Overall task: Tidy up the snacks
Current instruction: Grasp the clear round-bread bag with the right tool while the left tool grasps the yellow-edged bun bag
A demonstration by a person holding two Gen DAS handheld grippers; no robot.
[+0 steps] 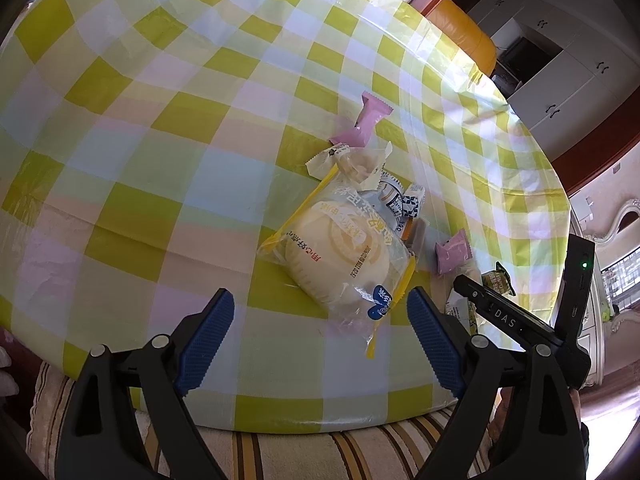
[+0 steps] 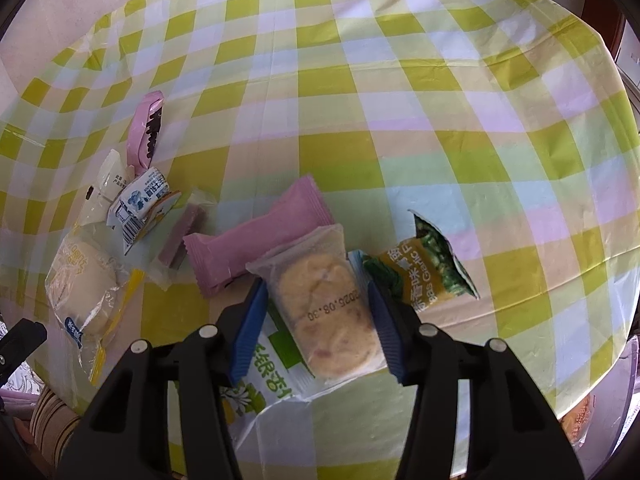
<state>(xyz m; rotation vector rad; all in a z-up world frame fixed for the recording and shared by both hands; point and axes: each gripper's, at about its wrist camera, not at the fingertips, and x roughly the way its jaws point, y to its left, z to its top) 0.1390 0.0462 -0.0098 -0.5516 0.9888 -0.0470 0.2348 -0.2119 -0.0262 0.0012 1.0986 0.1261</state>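
On the checked counter (image 1: 160, 128), the left tongs (image 1: 320, 328) stand spread over the near end of the bun pack (image 1: 340, 248), pinching nothing. The right tongs (image 2: 320, 320) straddle the cookie pack (image 2: 324, 304), whose sides meet both pads, between pink bar (image 2: 260, 240) and green bag (image 2: 424, 268).

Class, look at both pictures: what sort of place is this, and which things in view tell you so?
Probably a home dining or living room. A round table under a checked plastic tablecloth holds loose snack packets, white cabinets stand behind it, and a striped cushioned seat sits at the near edge.
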